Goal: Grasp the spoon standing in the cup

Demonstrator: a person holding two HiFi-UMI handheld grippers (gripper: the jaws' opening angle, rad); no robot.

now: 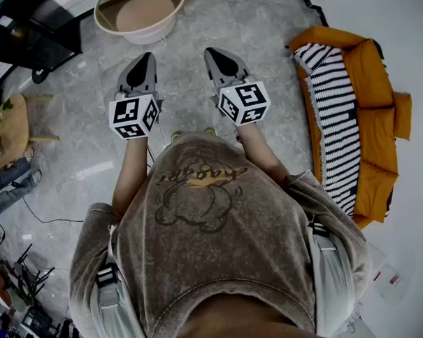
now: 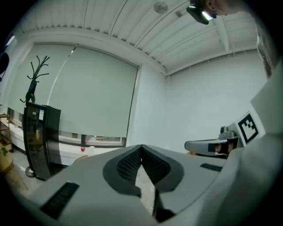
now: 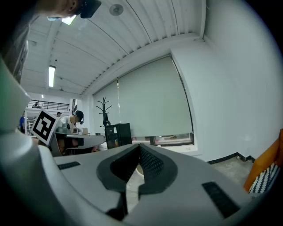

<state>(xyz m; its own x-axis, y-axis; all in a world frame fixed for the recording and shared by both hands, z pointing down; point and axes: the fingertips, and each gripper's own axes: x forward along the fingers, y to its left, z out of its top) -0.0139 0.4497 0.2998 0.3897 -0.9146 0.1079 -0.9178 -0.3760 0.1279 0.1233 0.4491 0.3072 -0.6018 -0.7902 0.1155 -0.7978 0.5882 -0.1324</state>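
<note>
No spoon and no cup shows in any view. In the head view I hold both grippers level in front of my chest, side by side above the grey floor. The left gripper (image 1: 145, 60) has its jaws closed tip to tip, with nothing between them. The right gripper (image 1: 214, 55) is also shut and empty. In the left gripper view the dark pads meet at the left gripper's tip (image 2: 141, 147), and the right gripper (image 2: 207, 145) shows at the right. In the right gripper view the right gripper's jaws (image 3: 139, 146) are likewise together, and the left gripper (image 3: 84, 140) shows at the left.
A round beige tub (image 1: 140, 14) stands on the floor just ahead of the grippers. An orange seat (image 1: 368, 81) with a striped cloth (image 1: 331, 114) lies to the right. At the left are a wooden stool (image 1: 10, 128), a black cabinet (image 2: 40, 141) and a coat stand (image 2: 34, 77).
</note>
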